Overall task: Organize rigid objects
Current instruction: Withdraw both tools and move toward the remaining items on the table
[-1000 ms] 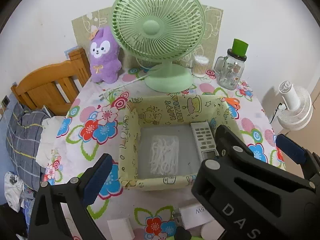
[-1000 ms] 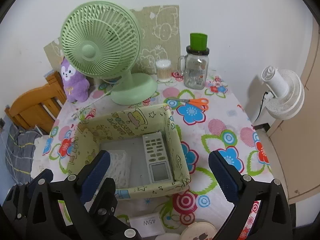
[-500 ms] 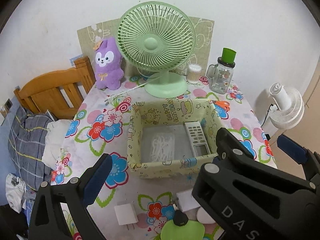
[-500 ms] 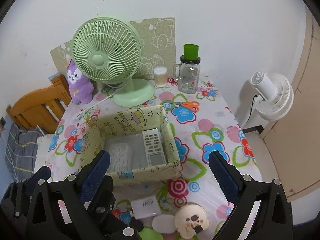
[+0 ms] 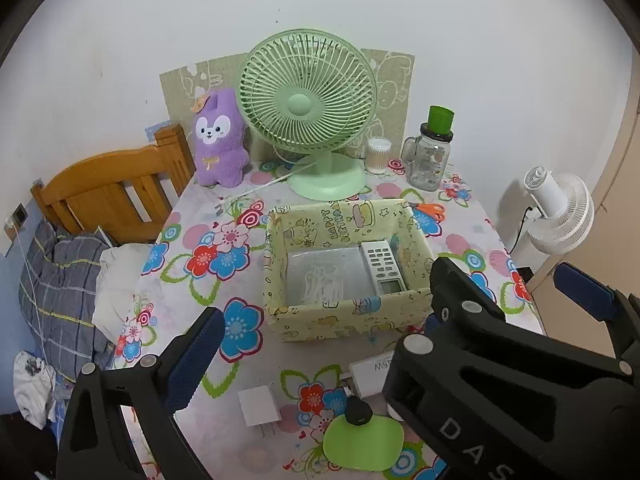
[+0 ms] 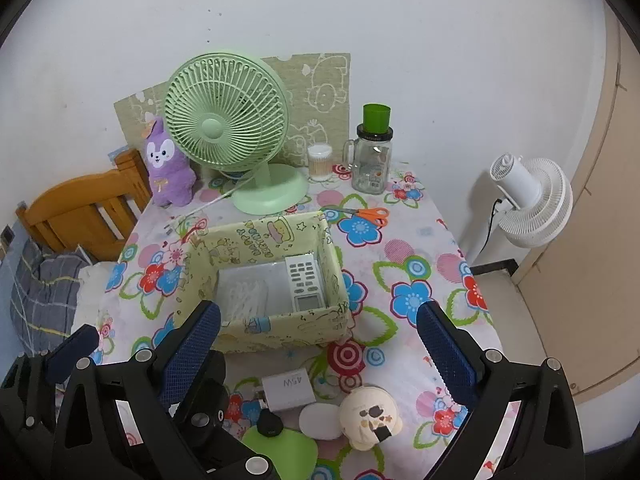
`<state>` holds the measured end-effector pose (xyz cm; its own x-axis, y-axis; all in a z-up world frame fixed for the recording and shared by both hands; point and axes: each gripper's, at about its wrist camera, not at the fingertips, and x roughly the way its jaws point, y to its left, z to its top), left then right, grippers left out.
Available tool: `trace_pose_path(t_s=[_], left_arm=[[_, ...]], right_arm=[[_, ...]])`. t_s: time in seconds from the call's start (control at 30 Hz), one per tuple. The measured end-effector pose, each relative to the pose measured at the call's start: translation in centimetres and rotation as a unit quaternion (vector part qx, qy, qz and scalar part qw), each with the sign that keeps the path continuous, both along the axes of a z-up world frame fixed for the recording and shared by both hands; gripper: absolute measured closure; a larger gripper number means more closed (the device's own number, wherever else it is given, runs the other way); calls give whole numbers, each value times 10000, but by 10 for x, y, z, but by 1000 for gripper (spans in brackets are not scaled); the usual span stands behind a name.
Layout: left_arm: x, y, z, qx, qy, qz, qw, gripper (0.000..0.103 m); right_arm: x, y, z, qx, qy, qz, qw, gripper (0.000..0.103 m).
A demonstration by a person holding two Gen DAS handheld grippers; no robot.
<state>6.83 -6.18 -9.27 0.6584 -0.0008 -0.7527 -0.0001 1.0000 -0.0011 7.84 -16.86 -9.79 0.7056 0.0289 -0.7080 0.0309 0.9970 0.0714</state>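
Observation:
A yellow patterned box sits mid-table and holds a white remote and a bag of white sticks. Near the front edge lie a white plug adapter, a white 45W charger, a white oval case, a cream round toy and a green flat object with a black knob. My left gripper is open and empty above the front items. My right gripper is open and empty, held high.
A green desk fan, purple plush, cotton swab jar, glass mug jar with green cap and orange scissors stand behind the box. A wooden bed frame is left, a white floor fan right.
Both grippers have pulled back and up from the box, so more of the table and the small front items have come into view. Both stay open and empty.

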Motion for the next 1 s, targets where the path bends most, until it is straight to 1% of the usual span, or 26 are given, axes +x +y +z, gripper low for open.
trace_pose_path(t_s=[0.23, 0.37, 0.57, 0.73, 1.0], left_arm=[[-12, 2, 4, -98, 41, -11, 9999, 2], [-22, 3, 7, -126, -79, -75, 9999, 2], [-35, 2, 7, -136, -59, -202, 9997, 2], [-43, 2, 1, -146, 2, -275, 9995, 3], [-53, 1, -15, -217, 108, -384, 9990, 3]], right_arm=[[-14, 2, 7, -20, -26, 22, 10000, 3], [-25, 3, 11, -20, -88, 78, 9999, 3], [-40, 5, 12, -57, -150, 68, 9998, 4], [-50, 4, 7, -74, -121, 81, 9999, 4], [-63, 6, -11, -63, -20, 96, 9999, 4]])
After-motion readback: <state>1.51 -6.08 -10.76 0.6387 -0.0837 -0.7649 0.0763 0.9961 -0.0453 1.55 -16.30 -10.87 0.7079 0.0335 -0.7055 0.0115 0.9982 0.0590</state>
